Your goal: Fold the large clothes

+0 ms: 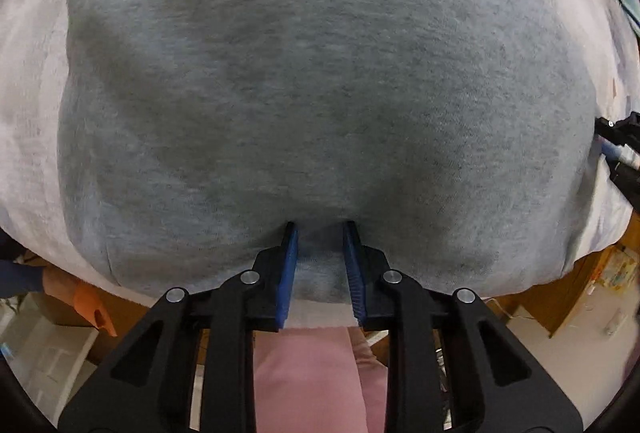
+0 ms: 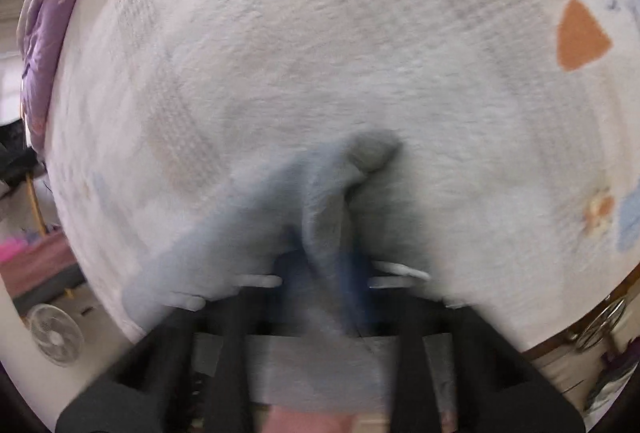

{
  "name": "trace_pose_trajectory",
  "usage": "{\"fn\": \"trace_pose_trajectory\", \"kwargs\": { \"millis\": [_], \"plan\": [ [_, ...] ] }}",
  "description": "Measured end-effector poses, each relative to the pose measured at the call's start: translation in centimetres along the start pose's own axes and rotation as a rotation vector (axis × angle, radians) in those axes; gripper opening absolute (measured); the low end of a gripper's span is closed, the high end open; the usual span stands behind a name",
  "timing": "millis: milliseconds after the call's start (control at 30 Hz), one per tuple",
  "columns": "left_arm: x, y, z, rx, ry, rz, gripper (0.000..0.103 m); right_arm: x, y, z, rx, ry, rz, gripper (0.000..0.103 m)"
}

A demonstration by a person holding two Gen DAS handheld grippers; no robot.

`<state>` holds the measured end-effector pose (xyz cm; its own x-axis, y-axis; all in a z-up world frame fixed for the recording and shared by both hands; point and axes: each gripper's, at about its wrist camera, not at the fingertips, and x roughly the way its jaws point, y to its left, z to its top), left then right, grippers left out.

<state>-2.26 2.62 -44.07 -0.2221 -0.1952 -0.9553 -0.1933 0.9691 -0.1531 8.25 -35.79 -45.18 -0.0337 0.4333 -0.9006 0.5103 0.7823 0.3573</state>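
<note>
Left wrist view: my left gripper sits at the near edge of the grey garment, fingers parted with a fold of grey cloth bulging into the gap between them; not closed on it as far as I can see. The garment lies spread flat on the pale bedcover, running straight ahead of the tool and wider across than deep, so its long axis goes side to side relative to the garment's near hem. Bare bedcover shows beyond the garment's far edge and on both its sides, room to carry the hem forward. At the garment's right edge a bit of black tooling pokes in, probably my other gripper. Below the hem: the bed's edge, then pink trousers. Right wrist view, heavy motion blur: my right gripper appears clamped on a bunched strip of the same grey garment, which rises from between the blue pads and ends in a rounded tip just ahead. Beyond that tip only open patterned bedcover, an orange triangle print off to its far right, a purple quilt at far left. The left is nearer the garment's body; the right has only a corner or sleeve, I judge.
</note>
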Motion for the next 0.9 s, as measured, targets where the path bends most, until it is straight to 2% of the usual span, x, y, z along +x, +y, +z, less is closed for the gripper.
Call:
{"fn": "trace_pose_trajectory", "kwargs": {
  "millis": [67, 100, 167, 233, 333, 367, 400, 433, 467, 500, 533, 600, 633, 667, 700, 733, 767, 800, 833, 867, 900],
  "plan": [
    [-0.5, -0.2, 0.5, -0.014, 0.018, -0.022, 0.02, -1.8, 1.0, 0.1, -0.054, -0.071, -0.055, 0.008],
    [-0.8, -0.2, 0.7, -0.013, 0.026, -0.031, 0.021, -2.8, 0.9, 0.3, -0.05, -0.102, -0.055, 0.008],
    [-1.2, -0.4, 0.9, 0.002, 0.037, -0.039, 0.021, -3.3, -0.4, 1.3, 0.018, -0.079, -0.012, 0.008],
    [-1.1, -0.8, 1.3, 0.025, 0.041, -0.029, 0.021, -2.1, -1.5, 2.3, 0.057, -0.046, -0.015, 0.008],
    [-0.6, -1.7, 2.0, 0.053, 0.041, -0.006, 0.021, 0.5, 0.2, 3.0, -0.012, -0.044, -0.126, 0.01],
    [-0.7, -1.8, 2.1, 0.062, 0.044, -0.002, 0.021, 1.0, 0.6, 3.0, -0.016, -0.041, -0.163, 0.014],
    [-1.1, -1.8, 2.3, 0.066, 0.049, -0.005, 0.021, 0.9, 0.9, 2.9, -0.013, -0.035, -0.189, 0.026],
    [-1.6, -2.1, 2.2, 0.066, 0.049, -0.008, 0.026, 0.4, 1.0, 2.6, -0.006, -0.021, -0.221, 0.034],
    [-2.2, -1.7, 2.0, 0.065, 0.041, -0.012, 0.029, 0.0, 1.3, 2.3, -0.011, -0.02, -0.231, 0.05],
    [-3.1, -1.2, 1.4, 0.062, 0.024, -0.008, 0.041, -1.0, 1.3, 1.7, -0.029, -0.034, -0.22, 0.062],
    [-3.8, -1.4, 1.7, 0.058, 0.004, -0.006, 0.049, -1.8, 1.3, 1.1, -0.043, -0.05, -0.212, 0.065],
    [-5.4, -0.6, 1.4, 0.056, -0.041, -0.009, 0.048, -4.1, 1.1, -1.0, -0.093, -0.107, -0.246, 0.065],
    [-5.9, -0.3, 1.4, 0.061, -0.056, -0.008, 0.048, -5.2, 1.2, -2.6, -0.127, -0.149, -0.247, 0.065],
    [-6.4, 0.0, 1.3, 0.068, -0.081, 0.002, 0.048, -5.8, 1.3, -3.9, -0.157, -0.178, -0.221, 0.053],
    [-6.7, 0.1, 1.2, 0.075, -0.1, 0.015, 0.047, -6.3, 1.4, -5.3, -0.196, -0.192, -0.171, 0.028],
    [-6.8, 0.4, 1.2, 0.089, -0.116, 0.034, 0.037, -6.2, 1.2, -6.7, -0.223, -0.17, -0.119, 0.017],
    [-6.6, 0.7, 1.1, 0.1, -0.116, 0.047, 0.028, -5.8, 1.0, -7.4, -0.222, -0.142, -0.086, 0.013],
    [-5.9, 1.2, 1.2, 0.096, -0.099, 0.066, 0.015, -4.8, 0.4, -8.2, -0.203, -0.089, -0.038, 0.013],
    [-5.1, 1.8, 1.3, 0.08, -0.079, 0.073, 0.01, -3.4, 0.1, -8.9, -0.177, -0.04, -0.025, 0.013],
    [-4.2, 2.4, 1.3, 0.06, -0.063, 0.078, 0.009, -1.5, -0.6, -9.6, -0.156, 0.005, -0.067, 0.012],
    [-3.1, 3.3, 1.2, 0.031, -0.041, 0.087, 0.007, 0.7, -1.5, -10.1, -0.154, 0.045, -0.144, 0.003]
  ]
}}
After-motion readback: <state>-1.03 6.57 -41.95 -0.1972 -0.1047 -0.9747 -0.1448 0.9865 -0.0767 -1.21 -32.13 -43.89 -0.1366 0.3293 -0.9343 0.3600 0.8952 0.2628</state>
